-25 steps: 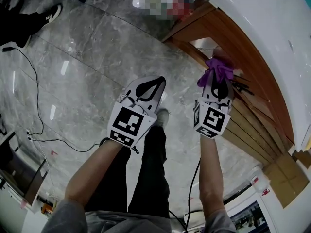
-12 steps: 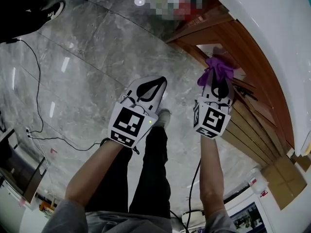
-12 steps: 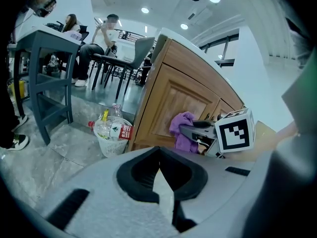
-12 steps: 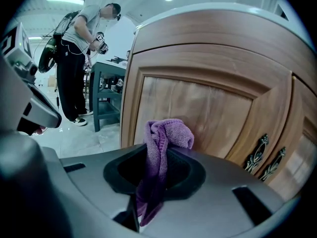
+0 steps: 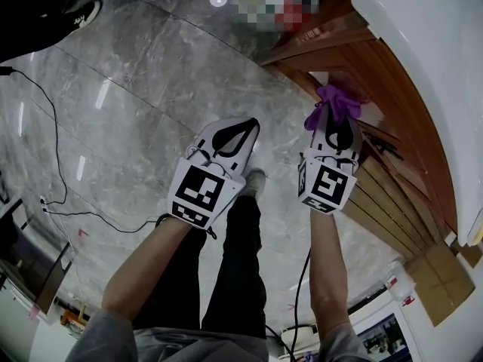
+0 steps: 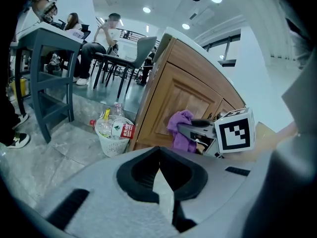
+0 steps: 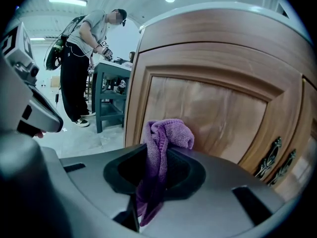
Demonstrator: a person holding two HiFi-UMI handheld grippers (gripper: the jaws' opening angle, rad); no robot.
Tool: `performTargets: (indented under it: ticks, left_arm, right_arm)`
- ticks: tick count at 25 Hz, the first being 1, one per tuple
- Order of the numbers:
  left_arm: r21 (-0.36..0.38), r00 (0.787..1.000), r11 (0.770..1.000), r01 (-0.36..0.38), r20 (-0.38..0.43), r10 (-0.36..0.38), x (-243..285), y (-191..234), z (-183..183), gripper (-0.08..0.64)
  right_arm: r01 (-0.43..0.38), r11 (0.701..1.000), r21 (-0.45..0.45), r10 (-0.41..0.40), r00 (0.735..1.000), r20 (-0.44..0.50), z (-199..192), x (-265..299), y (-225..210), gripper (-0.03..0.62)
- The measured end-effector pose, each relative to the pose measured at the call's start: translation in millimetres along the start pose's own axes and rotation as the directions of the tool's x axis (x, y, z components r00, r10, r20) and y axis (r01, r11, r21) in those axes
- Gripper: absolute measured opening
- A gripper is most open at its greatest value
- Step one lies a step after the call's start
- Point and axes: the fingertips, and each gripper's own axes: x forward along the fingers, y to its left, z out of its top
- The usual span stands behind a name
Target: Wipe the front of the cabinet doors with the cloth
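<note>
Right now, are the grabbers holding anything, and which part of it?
The right gripper pinches the purple cloth by its bunched middle, a fold sticking out past the tips. The left gripper is shut, holding nothing.

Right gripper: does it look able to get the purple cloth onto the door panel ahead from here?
Probably yes. The right gripper is shut on the purple cloth, whose bunched end faces the door panel with nothing between them; the handles sit off to the right.
</note>
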Motion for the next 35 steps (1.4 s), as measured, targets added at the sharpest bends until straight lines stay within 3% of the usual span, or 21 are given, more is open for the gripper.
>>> performTargets:
  ticks: [29, 35]
  left_arm:
    - [-0.025, 0.999, 0.999, -0.032, -0.008, 0.032, 2, 18, -4, 0.009]
    - [-0.035, 0.999, 0.999, -0.042, -0.011, 0.042, 0, 22, -5, 0.009]
  right_arm:
    - [-0.088, 0.996, -0.014, 0.089, 0.994, 0.067, 21, 22, 37, 0.081]
    - [-0.098, 0.995, 0.022, 0.096, 0.992, 0.082, 27, 23, 44, 0.081]
